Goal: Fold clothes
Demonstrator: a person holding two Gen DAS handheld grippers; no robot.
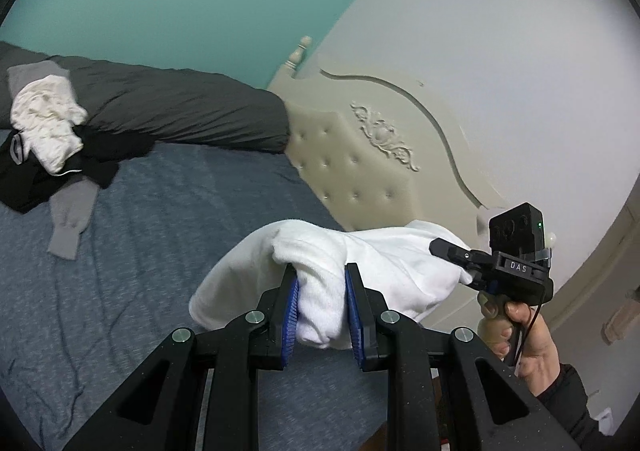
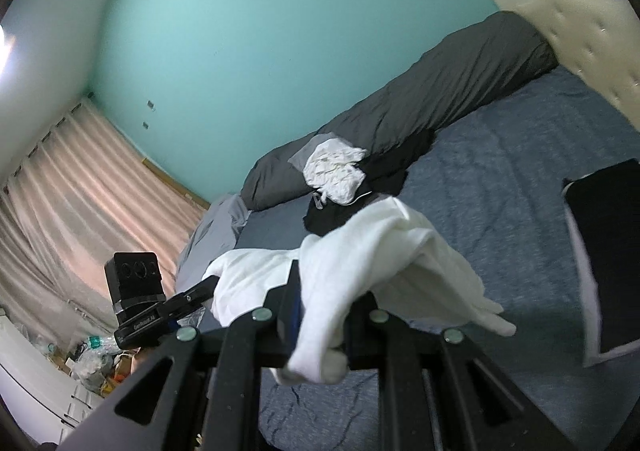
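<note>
Both grippers hold one white garment (image 1: 360, 263) in the air above the blue bedsheet (image 1: 140, 251), on the headboard (image 1: 360, 155) side of the clothes pile.

Left gripper (image 1: 322, 299): jaws closed down on a thick bunch of the white fabric, blue pads pressed into it from both sides. Right gripper (image 2: 320, 327): closed on another bunched part of the same garment; cloth drapes over the fingers and hides the tips, but the fabric is clearly pinched between them. In the left wrist view the right gripper (image 1: 464, 263) is seen side-on with the person's hand (image 1: 516, 327) on its handle.

Garment state: crumpled and slack between the two grips, no flat panel or clean edge visible. Whether it is being lifted to spread or carried after folding cannot be settled.

Risks, as judged:
- Both grips are on wads, not edges. Pulling apart may give a twisted rope instead of a flat sheet.
- The loose tail (image 2: 480, 311) hanging off the right gripper could fold under itself when laid down on the bedsheet.
- A layer could slip out of a bunched grip, so one corner drops.
- The clothes pile (image 1: 52, 139) of white, black and grey items lies against the dark duvet (image 1: 180, 107), away from the headboard; a wide swing toward it could snag the grey sleeve (image 1: 72, 219).
</note>
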